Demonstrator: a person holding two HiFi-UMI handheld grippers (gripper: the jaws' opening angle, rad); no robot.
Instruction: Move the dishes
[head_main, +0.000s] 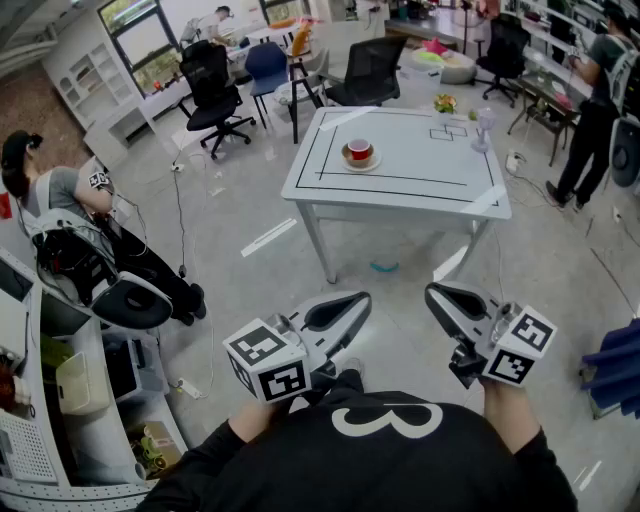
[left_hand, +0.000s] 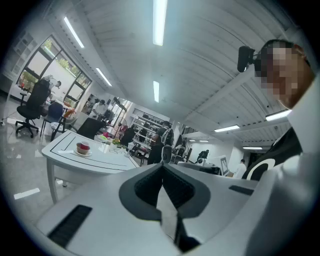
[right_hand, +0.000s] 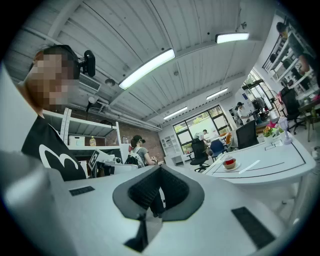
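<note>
Jaws together: left hand-held gripper (head_main: 360, 300), right hand-held gripper (head_main: 434, 293).

Single legible mark: large white numeral "3" (head_main: 385, 420) printed on the wearer's black fabric shirt (head_main: 300, 470), well apart from the white rectangular table with black line markings (head_main: 400, 190). The same "3" reads upright in the right gripper view.

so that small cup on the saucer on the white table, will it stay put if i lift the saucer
The small red-and-white cup sits on its pale round saucer, so it would probably slide or tip if the saucer tilts. Both look like glazed ceramic: likely rigid, smooth and breakable. The saucer's low rim probably gives jaws little to grip.
</note>
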